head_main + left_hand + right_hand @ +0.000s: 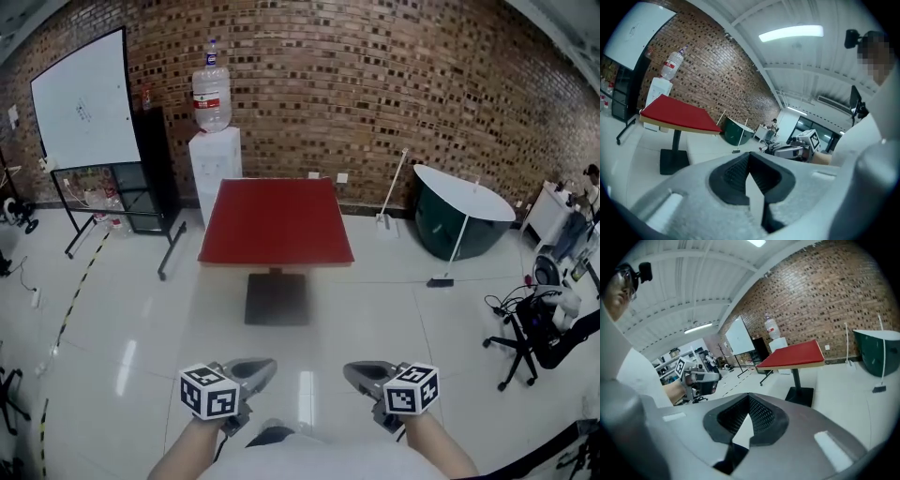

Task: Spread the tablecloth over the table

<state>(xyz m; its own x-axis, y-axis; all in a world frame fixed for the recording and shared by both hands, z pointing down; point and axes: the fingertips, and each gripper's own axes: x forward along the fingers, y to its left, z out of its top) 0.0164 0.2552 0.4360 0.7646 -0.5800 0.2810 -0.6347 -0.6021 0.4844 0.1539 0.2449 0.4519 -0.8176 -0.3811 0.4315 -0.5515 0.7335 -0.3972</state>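
Observation:
The red tablecloth [275, 220] lies flat over the square table, which stands on a dark pedestal base [277, 298] a few steps ahead of me. The cloth also shows in the left gripper view [677, 115] and in the right gripper view [797, 355]. Both grippers are held close to my body, far from the table. The left gripper [261, 372] is shut and empty, as its own view [750, 161] shows. The right gripper [359, 374] is shut too, with nothing in it [749, 404]. Each gripper appears in the other's view: the right one [801, 147] and the left one [696, 378].
Behind the table stand a white water dispenser [215, 159], a black cabinet [155, 169] and a whiteboard on a stand [86, 98]. A dark green tilted round table [459, 220] is at the right, an office chair with cables [539, 328] nearer. White tiled floor lies between me and the table.

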